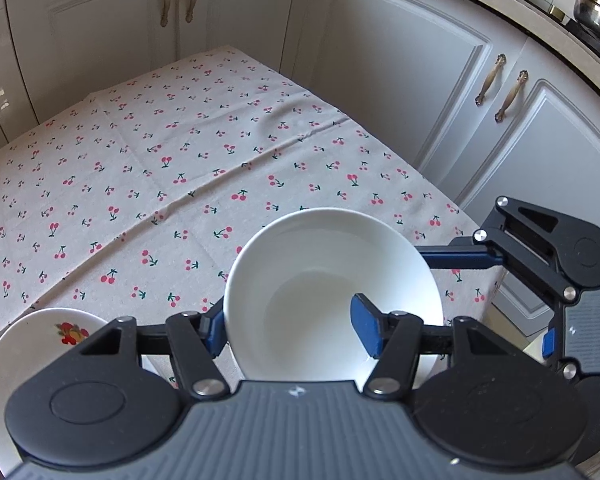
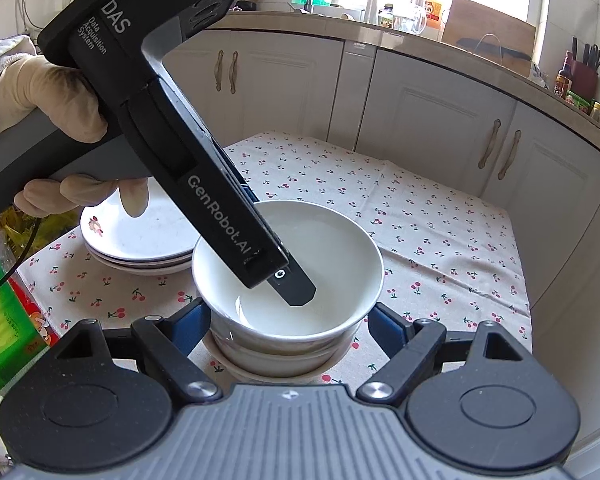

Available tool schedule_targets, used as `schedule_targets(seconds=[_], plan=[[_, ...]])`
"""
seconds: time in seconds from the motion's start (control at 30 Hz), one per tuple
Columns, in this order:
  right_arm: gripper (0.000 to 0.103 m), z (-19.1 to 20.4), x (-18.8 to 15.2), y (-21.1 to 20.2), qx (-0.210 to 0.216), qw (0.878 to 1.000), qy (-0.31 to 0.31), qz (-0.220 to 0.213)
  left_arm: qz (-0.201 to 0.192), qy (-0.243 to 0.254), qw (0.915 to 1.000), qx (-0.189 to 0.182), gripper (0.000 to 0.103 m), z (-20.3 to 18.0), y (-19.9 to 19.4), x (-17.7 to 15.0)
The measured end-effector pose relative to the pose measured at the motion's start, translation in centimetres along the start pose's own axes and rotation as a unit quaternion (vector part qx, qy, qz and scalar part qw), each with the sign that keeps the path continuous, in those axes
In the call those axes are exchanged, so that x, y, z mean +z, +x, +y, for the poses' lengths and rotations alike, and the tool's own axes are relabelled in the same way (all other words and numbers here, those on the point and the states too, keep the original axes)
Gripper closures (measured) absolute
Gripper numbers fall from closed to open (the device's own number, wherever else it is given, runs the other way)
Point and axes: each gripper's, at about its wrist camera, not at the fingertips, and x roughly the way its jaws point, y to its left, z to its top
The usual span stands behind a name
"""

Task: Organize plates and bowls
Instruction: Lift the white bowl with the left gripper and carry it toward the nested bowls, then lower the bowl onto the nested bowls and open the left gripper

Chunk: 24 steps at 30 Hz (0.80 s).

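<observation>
A white bowl point(image 1: 320, 264) point(image 2: 340, 248) sits nested on top of a second bowl point(image 2: 268, 354), on the cherry-print tablecloth point(image 1: 140, 160). My left gripper point(image 1: 290, 328) point(image 2: 278, 252) is shut on the top bowl's wall. One blue finger point(image 1: 214, 332) is outside the wall and the other point(image 1: 366, 328) is inside. My right gripper point(image 2: 290, 320) flanks the same bowl low down, with its pads against both sides. One of its fingers point(image 1: 460, 260) shows at the right of the left wrist view. A stack of white plates point(image 2: 140, 236) point(image 1: 40, 340) with fruit prints lies beside the bowls.
A gloved hand point(image 2: 40, 92) holds the left gripper's handle. White cabinet doors point(image 1: 400, 80) close in behind and to the right of the table. A steel pot point(image 1: 596, 4) stands on the counter. Green packets point(image 2: 0, 320) lie off the table's left edge.
</observation>
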Motion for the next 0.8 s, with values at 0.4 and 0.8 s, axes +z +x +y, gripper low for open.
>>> schedule_targets(seconds=[0.4, 0.8], plan=[[0.014, 0.0, 0.0, 0.0, 0.0, 1.0, -0.002, 0.005, -0.001, 0.014, 0.9999, 0.007, 0.038, -0.4, 0.0, -0.2], [0.002, 0.1, 0.2, -1.1, 0.009, 1.0, -0.012, -0.024, -0.024, 0.008, 0.9996, 0.009, 0.03, -0.3, -0.9, 0.0]])
